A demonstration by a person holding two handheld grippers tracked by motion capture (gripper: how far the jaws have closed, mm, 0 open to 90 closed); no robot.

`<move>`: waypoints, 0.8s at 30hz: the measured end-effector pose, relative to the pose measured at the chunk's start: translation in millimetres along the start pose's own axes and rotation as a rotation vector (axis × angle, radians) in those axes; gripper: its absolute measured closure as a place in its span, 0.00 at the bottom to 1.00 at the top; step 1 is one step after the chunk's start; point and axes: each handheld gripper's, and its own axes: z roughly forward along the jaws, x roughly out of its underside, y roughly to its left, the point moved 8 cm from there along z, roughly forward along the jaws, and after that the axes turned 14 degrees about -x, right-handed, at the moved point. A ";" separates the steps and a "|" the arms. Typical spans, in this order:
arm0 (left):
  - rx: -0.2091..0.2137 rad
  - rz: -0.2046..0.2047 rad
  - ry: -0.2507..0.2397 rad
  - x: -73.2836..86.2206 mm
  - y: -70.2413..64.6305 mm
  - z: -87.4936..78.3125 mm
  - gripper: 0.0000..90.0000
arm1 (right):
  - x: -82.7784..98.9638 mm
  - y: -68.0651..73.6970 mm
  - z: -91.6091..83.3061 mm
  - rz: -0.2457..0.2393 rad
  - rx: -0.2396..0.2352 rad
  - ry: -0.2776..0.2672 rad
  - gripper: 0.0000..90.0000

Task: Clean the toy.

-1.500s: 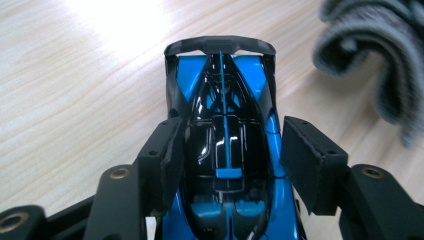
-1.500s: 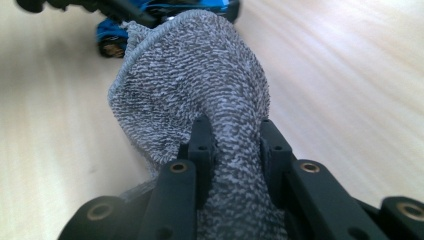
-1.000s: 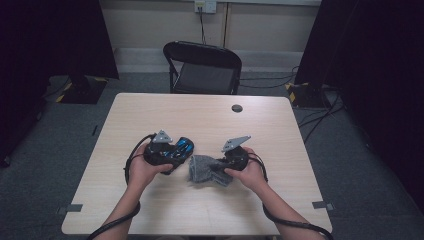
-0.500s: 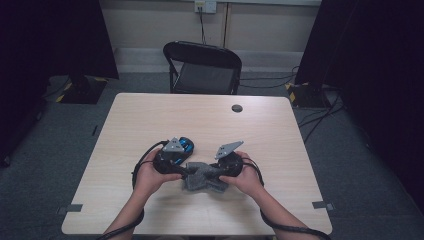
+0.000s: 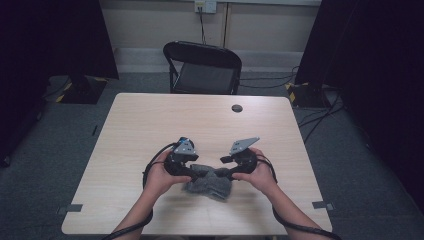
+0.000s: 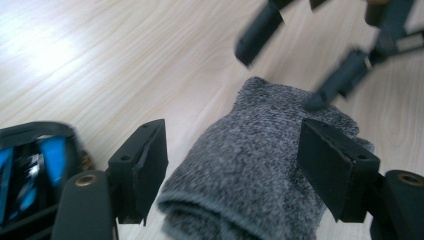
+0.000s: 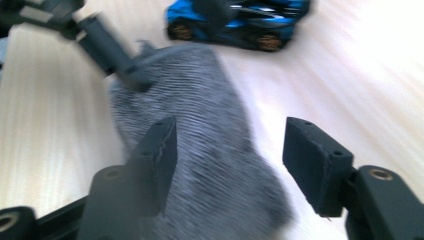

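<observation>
Grey knit sock (image 6: 250,165); blue-black toy car (image 7: 240,20); pale wood-grain table (image 5: 150,125); black chair (image 5: 205,67).

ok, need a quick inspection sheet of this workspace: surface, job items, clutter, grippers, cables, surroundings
Surface: light wood table, bare far half.
Job's things: folded grey knit cloth at the near edge, between both grippers.
Clutter: small dark round object near the far edge.
Grippers: left gripper open astride the cloth; right gripper open, jaws just been opening, cloth between them.
Cables: black cable loops from the left gripper.
Surroundings: black folding chair; dark curtains.
</observation>
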 end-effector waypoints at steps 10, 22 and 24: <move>0.021 0.129 0.117 27.0 -20.8 31.2 0.29 | 1.3 -32.7 -26.0 0.078 0.097 -0.054 0.38; -0.003 -0.057 0.137 27.0 -6.5 -6.9 0.80 | -32.9 -37.3 -3.4 0.045 0.084 -0.067 0.38; -0.040 -0.095 0.129 31.0 11.3 -28.2 0.80 | -39.8 -35.8 5.5 0.031 0.073 -0.056 0.38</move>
